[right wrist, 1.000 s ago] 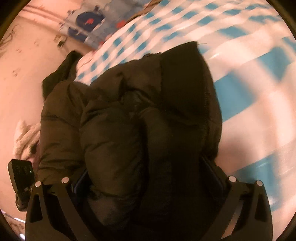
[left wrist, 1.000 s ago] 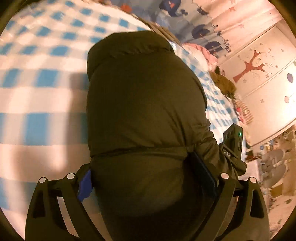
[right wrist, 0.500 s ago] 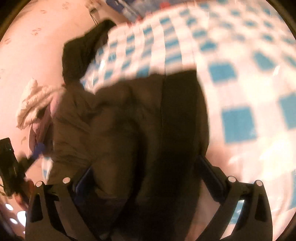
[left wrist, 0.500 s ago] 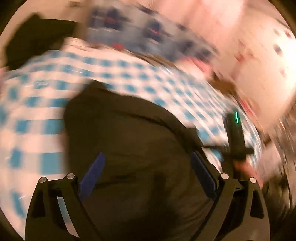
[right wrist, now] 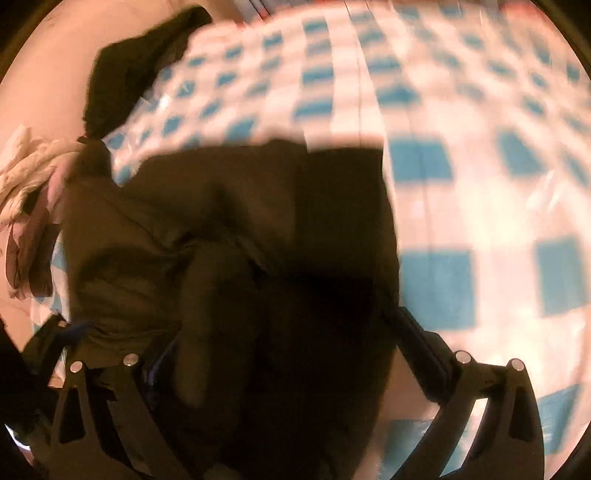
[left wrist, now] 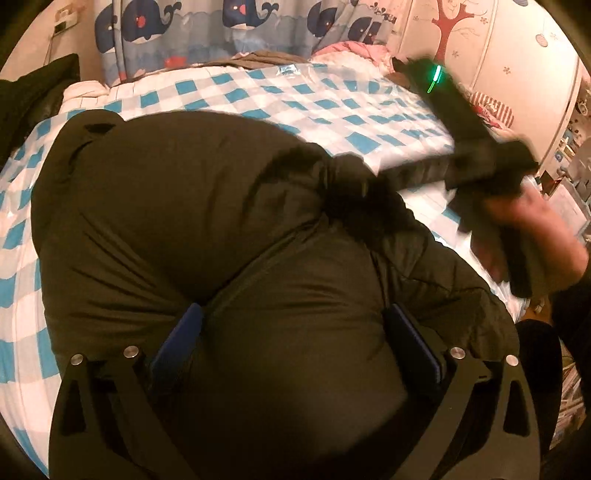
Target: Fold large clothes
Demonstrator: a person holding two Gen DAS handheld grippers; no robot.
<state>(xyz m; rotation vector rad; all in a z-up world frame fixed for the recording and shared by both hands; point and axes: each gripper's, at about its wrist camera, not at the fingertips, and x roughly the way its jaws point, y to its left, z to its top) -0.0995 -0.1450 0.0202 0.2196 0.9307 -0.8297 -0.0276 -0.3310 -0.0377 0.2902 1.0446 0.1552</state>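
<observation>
Dark puffy jacket (left wrist: pixel 177 206) lies bunched on checked bedsheet (left wrist: pixel 295 96), left gripper (left wrist: pixel 291 343) clamped on its near edge, right gripper (right wrist: pixel 284 354) also clenched on the jacket (right wrist: pixel 229 221), view blurred.

A child's bedroom: checked bedspread (left wrist: pixel 295 99), whale-print curtain (left wrist: pixel 229 26), tree decal on the wall (left wrist: pixel 454 22)

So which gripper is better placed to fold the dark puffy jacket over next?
Probably the left gripper: it clamps a thick bulge of the dark olive puffy jacket, most of which spreads ahead on the blue-checked bedsheet. The right gripper holds a bunched edge.
</observation>
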